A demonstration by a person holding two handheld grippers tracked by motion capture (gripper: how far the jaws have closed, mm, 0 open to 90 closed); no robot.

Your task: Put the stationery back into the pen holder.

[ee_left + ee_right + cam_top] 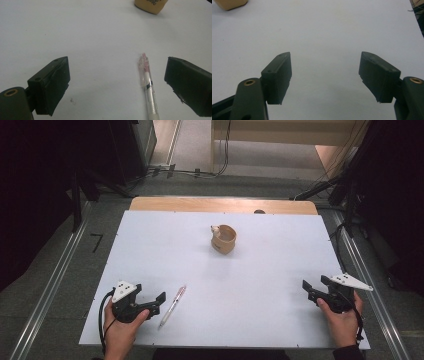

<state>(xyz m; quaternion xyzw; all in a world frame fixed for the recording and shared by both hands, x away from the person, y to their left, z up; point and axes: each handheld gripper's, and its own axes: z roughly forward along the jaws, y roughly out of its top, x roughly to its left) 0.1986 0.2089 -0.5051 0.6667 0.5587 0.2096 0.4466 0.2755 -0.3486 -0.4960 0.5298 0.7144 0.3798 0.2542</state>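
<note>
Pen (148,86) lies between open left gripper (117,85) jaws.

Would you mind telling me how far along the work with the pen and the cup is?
Nothing looks done: the pen lies flat on the table, apart from the cup. In hand: the open left gripper sits beside the pen. Gripping it remains; the right gripper is open, empty.

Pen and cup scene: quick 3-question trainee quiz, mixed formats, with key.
1. True or false: the left claw is shut on the pen.
2. The pen lies: A) inside the cup, B) flat on the white table by the left claw, C) under the right claw.
3. Fill in: both claws stand ___.

Key: 1 false; 2 B; 3 open.
</note>
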